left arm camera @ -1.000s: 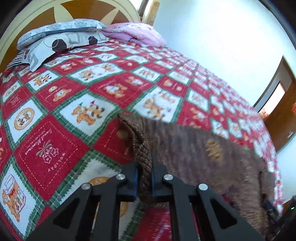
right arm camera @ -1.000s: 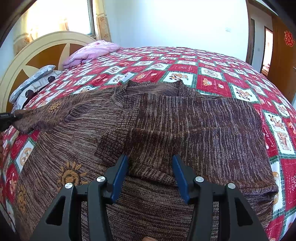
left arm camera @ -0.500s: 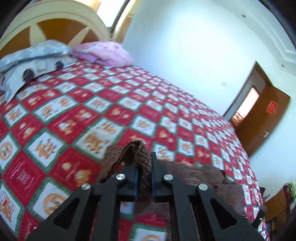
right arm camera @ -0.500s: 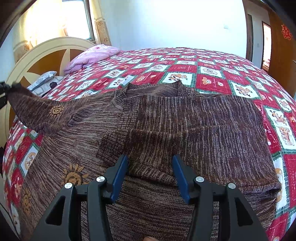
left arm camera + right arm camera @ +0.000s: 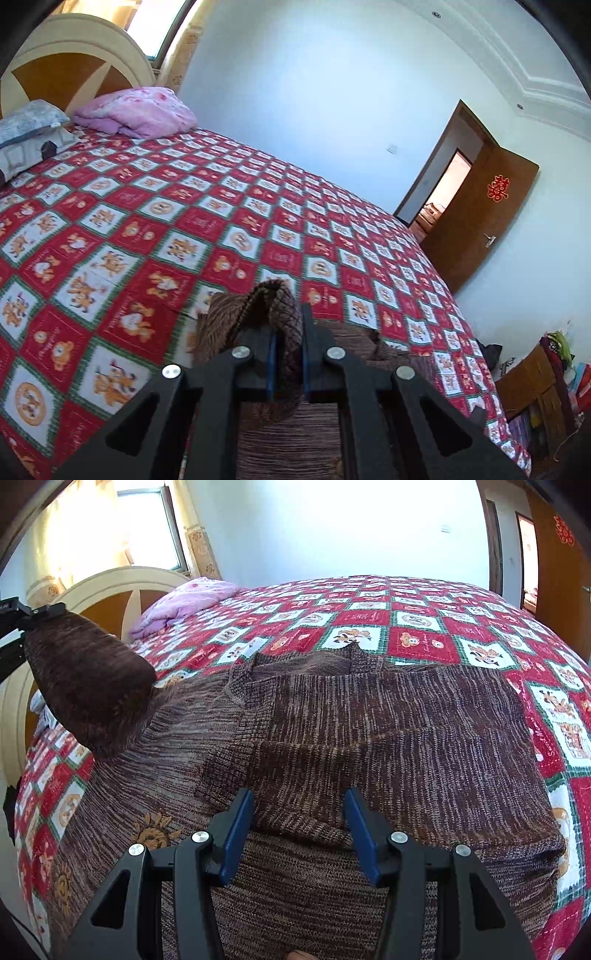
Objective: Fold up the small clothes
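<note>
A brown knit sweater (image 5: 406, 731) lies spread on the red patchwork bedspread (image 5: 417, 627), with one sleeve folded across its chest. My left gripper (image 5: 288, 332) is shut on the cuff of the other sleeve (image 5: 266, 299). In the right wrist view that sleeve (image 5: 88, 686) hangs raised above the bed at the left, stretched from the left gripper (image 5: 37, 614) down to the shoulder. My right gripper (image 5: 298, 805) stands open low over the sweater's chest. The end of the folded sleeve lies between its blue pads (image 5: 236, 834), which are not pressing on it.
A pink blanket (image 5: 136, 114) and grey pillows (image 5: 26, 133) lie by the wooden headboard (image 5: 74, 74). The bedspread (image 5: 147, 221) stretches far beyond the sweater. A brown door (image 5: 476, 221) stands open at the right, with clutter (image 5: 546, 369) near the bed's far corner.
My left gripper has risen and tipped up with the cuff, lifting the sleeve off the bed. The right gripper has stayed in place, still open.
</note>
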